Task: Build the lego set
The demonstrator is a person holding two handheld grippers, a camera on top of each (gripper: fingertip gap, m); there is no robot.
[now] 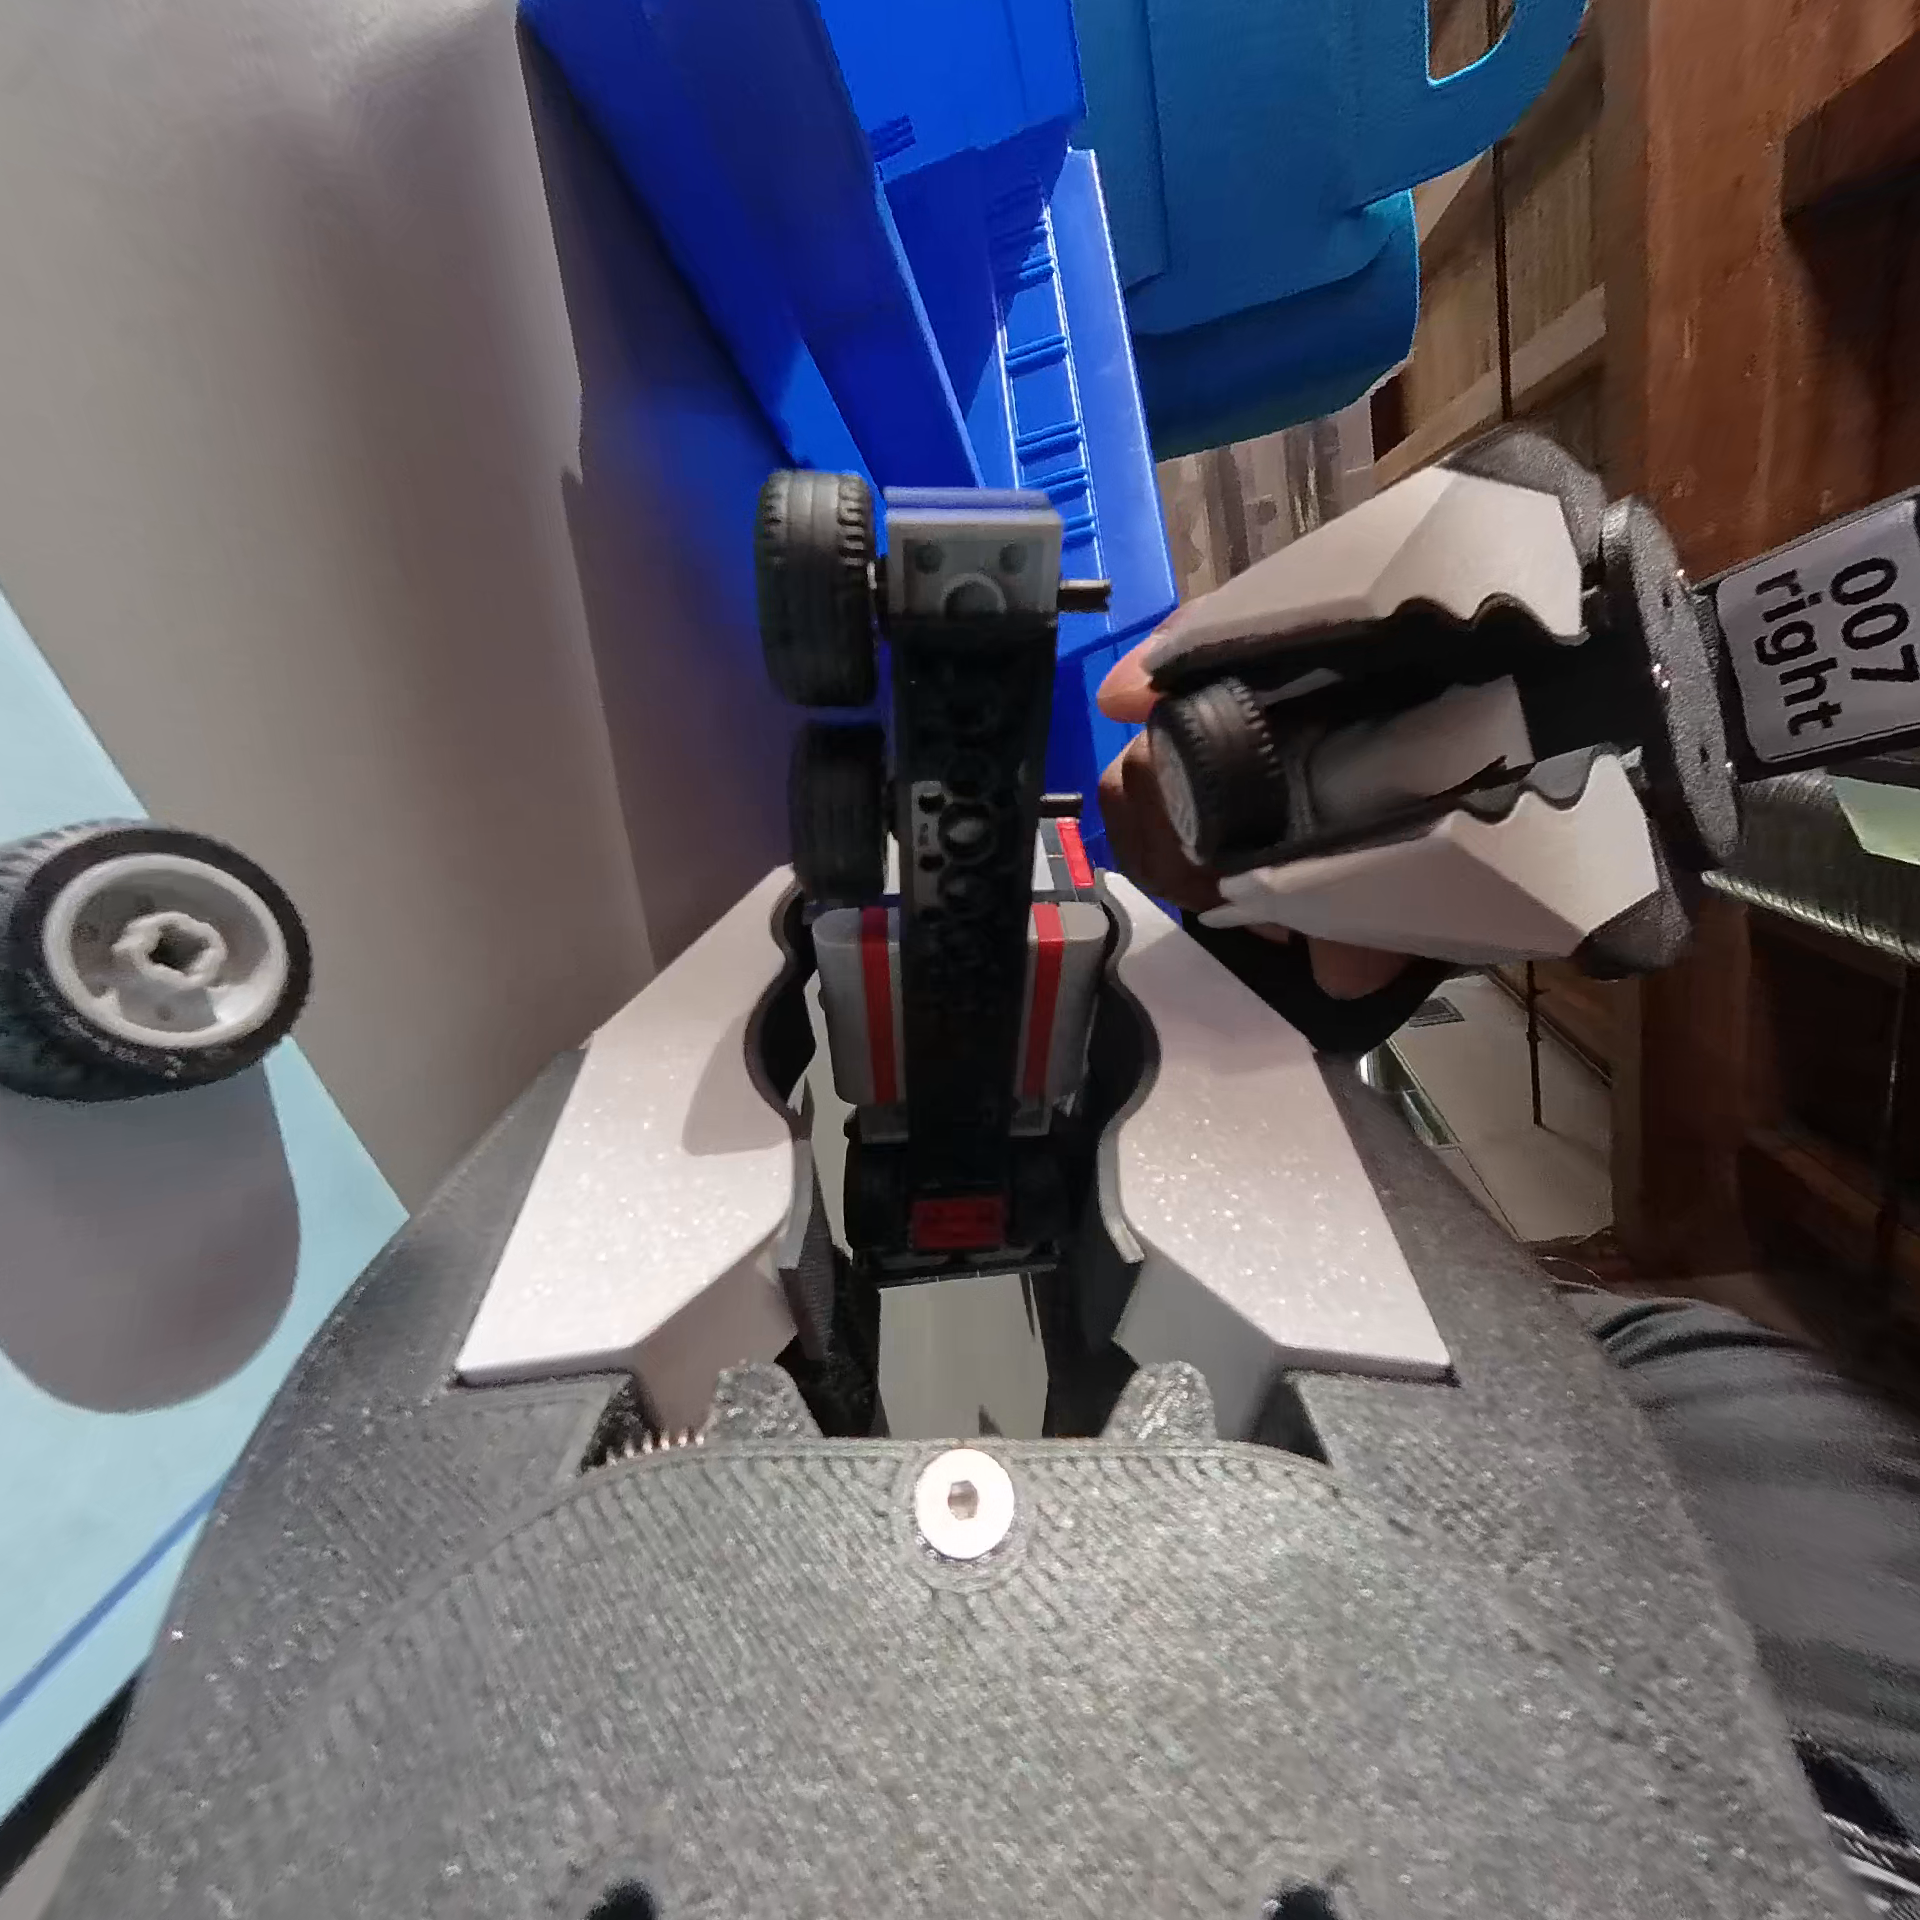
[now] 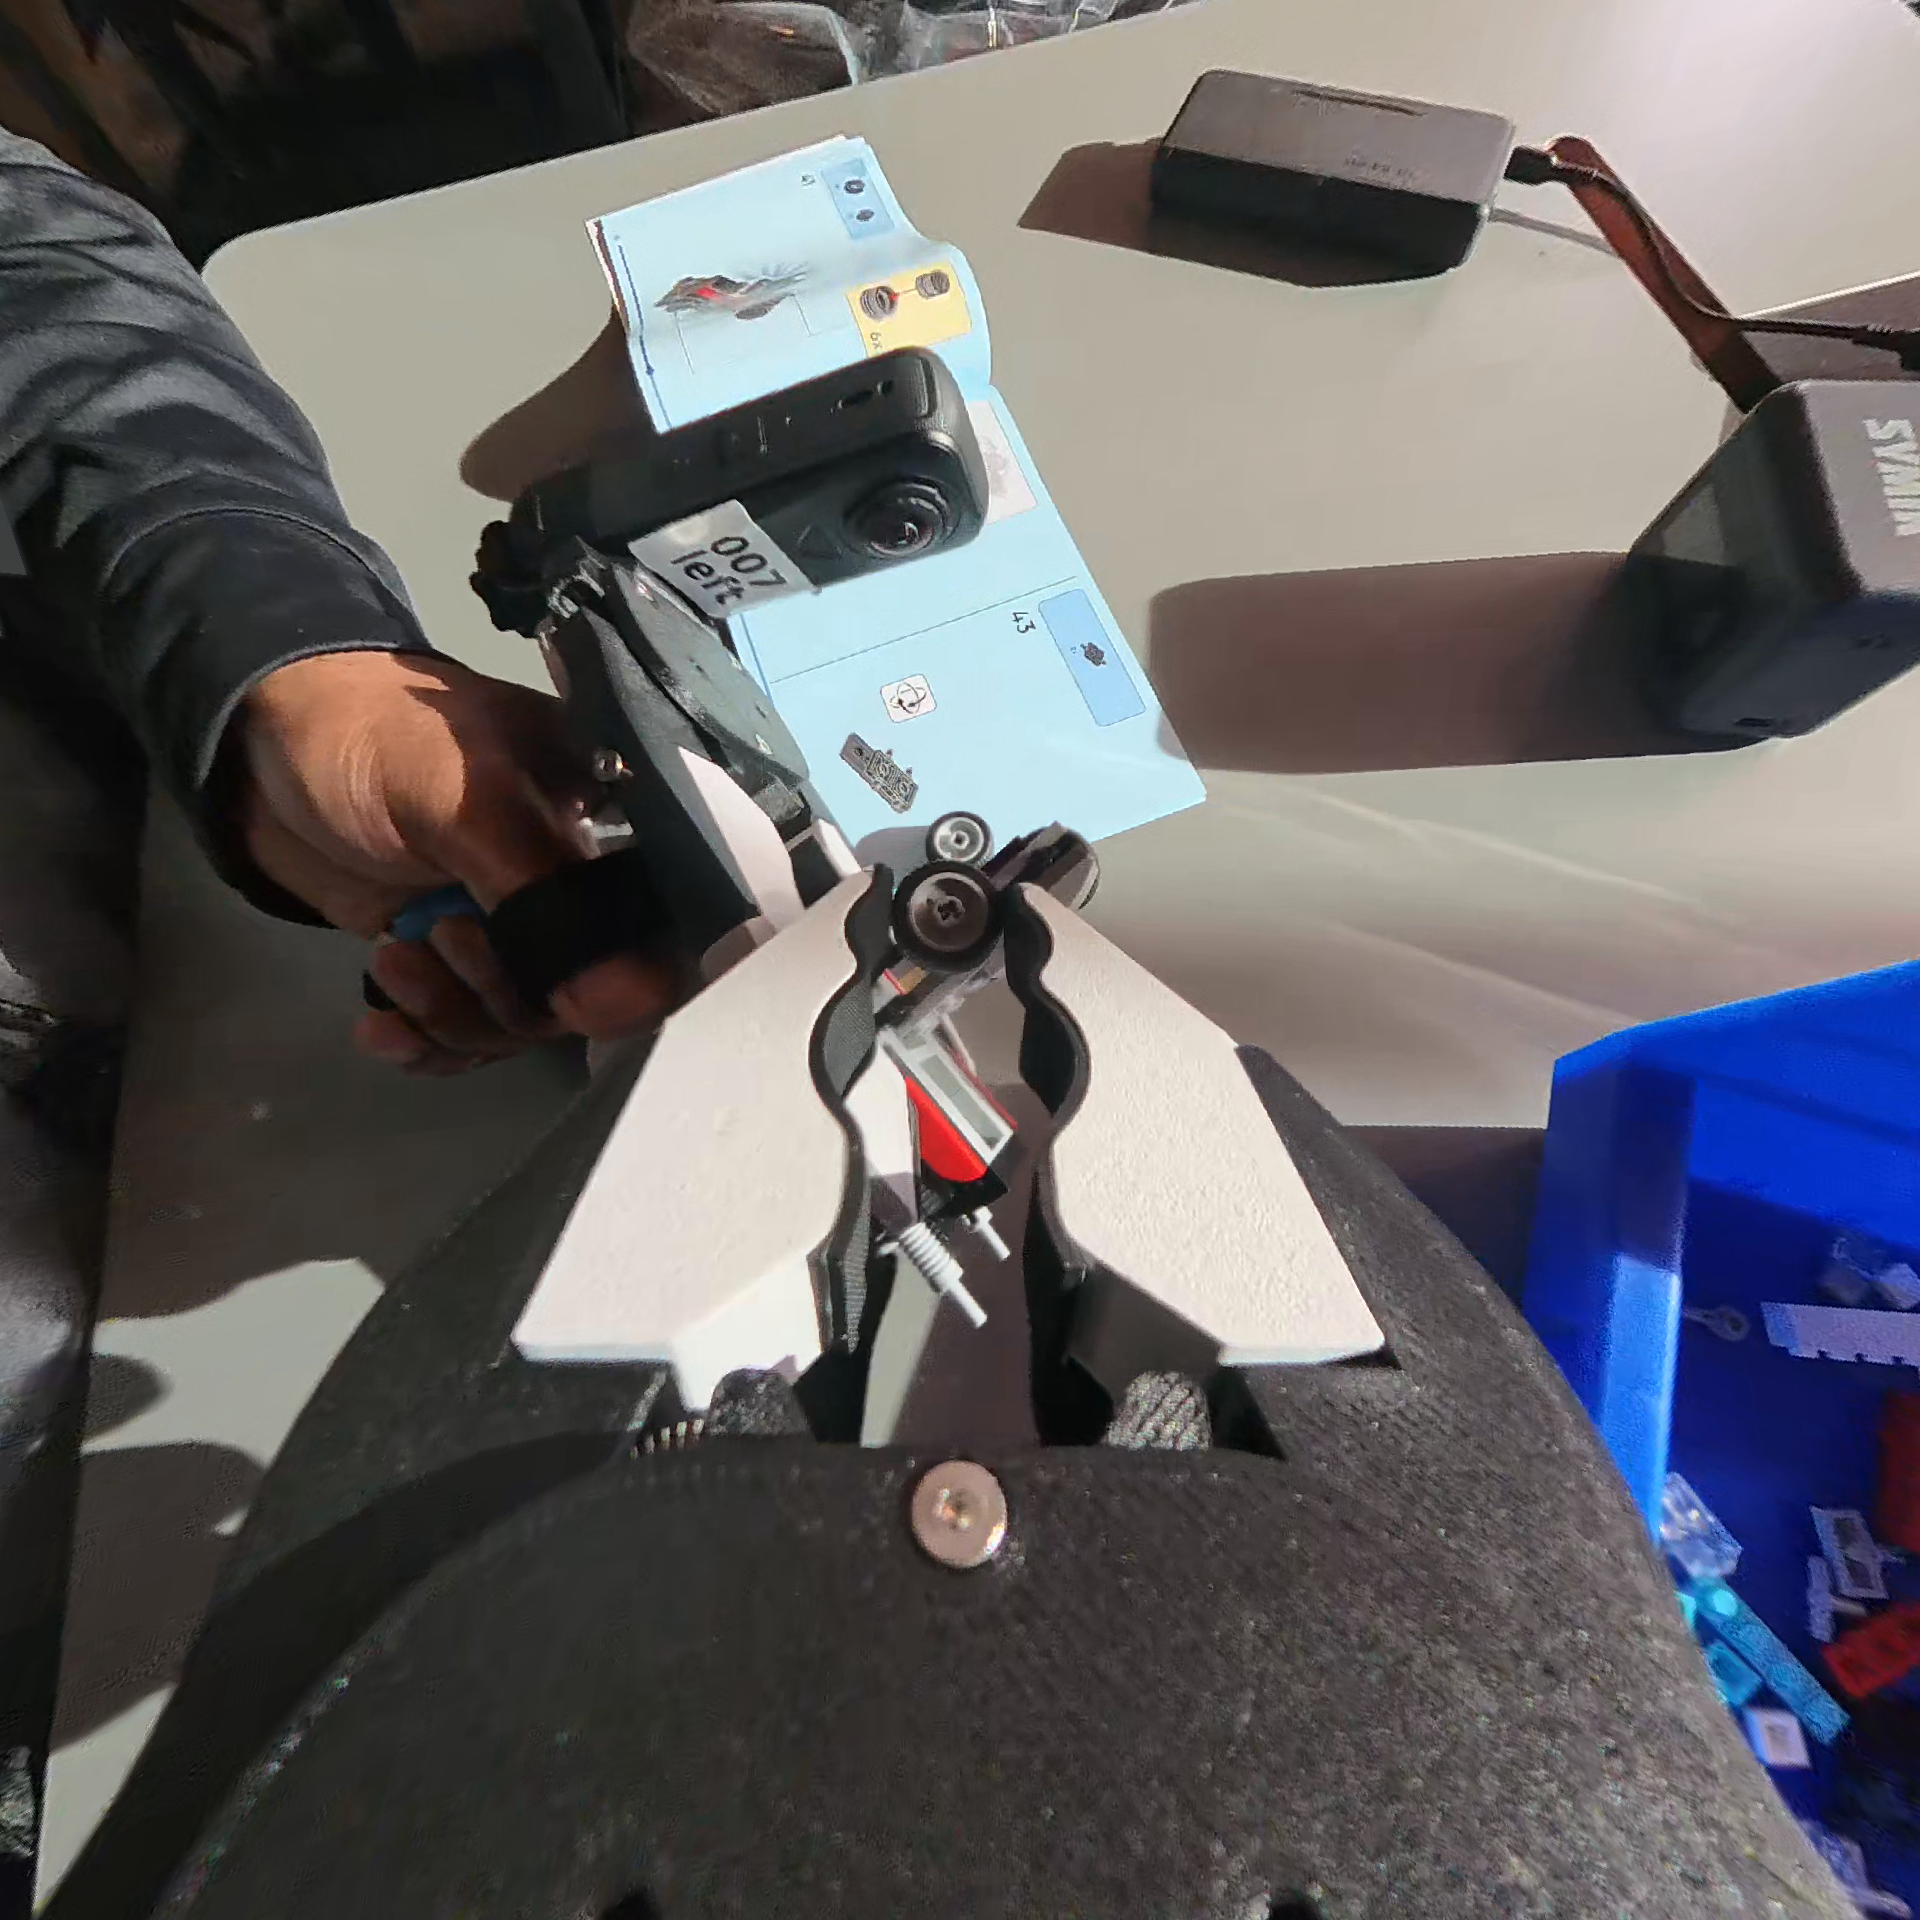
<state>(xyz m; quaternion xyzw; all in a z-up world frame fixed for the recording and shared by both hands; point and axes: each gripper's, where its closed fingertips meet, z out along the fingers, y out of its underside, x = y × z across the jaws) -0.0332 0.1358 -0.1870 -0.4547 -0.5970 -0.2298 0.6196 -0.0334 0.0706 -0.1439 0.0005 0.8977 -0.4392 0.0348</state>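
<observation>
My left gripper (image 1: pixel 951 904) is shut on a grey Lego vehicle (image 1: pixel 961 790) with red stripes, its black underside facing the camera. Two black wheels (image 1: pixel 816 587) sit on its left side. Two bare axle pins (image 1: pixel 1086 594) stick out on its right. My right gripper (image 1: pixel 1195 790) comes in from the right, shut on a black wheel (image 1: pixel 1216 769) close to the lower pin, not touching it. In the right wrist view the right gripper (image 2: pixel 943 904) pinches that wheel (image 2: pixel 943 916) at its fingertips. The vehicle (image 2: pixel 956 1122) shows between its fingers. The left gripper (image 2: pixel 821 862) is partly hidden behind.
A loose wheel (image 1: pixel 145 956) lies on the light-blue instruction booklet (image 2: pixel 935 644) on the grey table (image 2: pixel 1351 883). A blue bin (image 2: pixel 1621 1195) with several loose bricks stands at the right. A black box (image 2: pixel 1330 156) and a dark cube (image 2: pixel 1787 582) sit at the far side. One gripper's finger ends stand about 7 cm off the other's. The dark cube (image 2: pixel 1787 582) lies around 20 cm away from my right fingertips.
</observation>
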